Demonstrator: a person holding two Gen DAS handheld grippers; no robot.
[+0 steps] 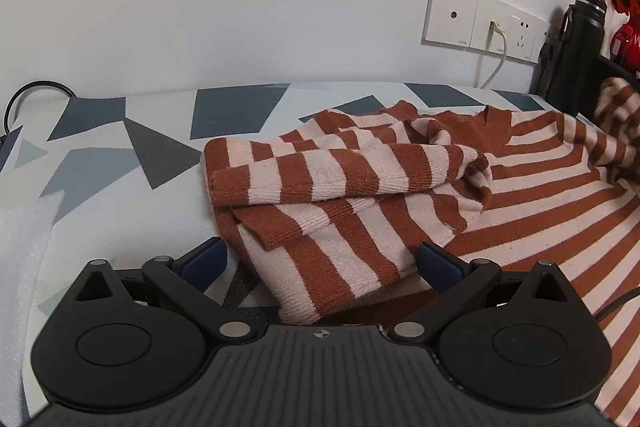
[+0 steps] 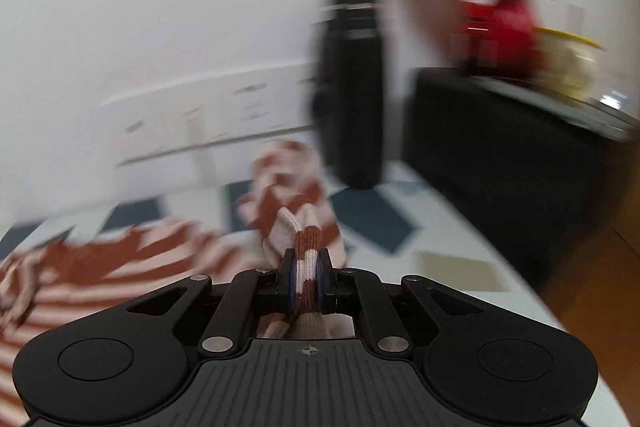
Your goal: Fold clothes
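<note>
A rust-and-cream striped sweater [image 1: 520, 187] lies on a table covered by a blue, grey and white geometric cloth [image 1: 100, 155]. One sleeve [image 1: 340, 171] is folded across its body. My left gripper [image 1: 320, 259] hovers open over the sweater's near corner, with a blue pad on either side of the fabric. In the blurred right wrist view, my right gripper [image 2: 307, 275] is shut on a bunched fold of the sweater [image 2: 308, 247] and holds it above the table. That lifted part [image 1: 616, 115] shows blurred at the right edge of the left wrist view.
A black bottle [image 2: 352, 87] stands at the table's back right, beside a black cabinet [image 2: 500, 155] carrying a red vase of orange flowers [image 2: 496, 19]. Wall sockets [image 1: 484, 23] with a white cable sit behind. A black cable [image 1: 36, 91] loops at the far left.
</note>
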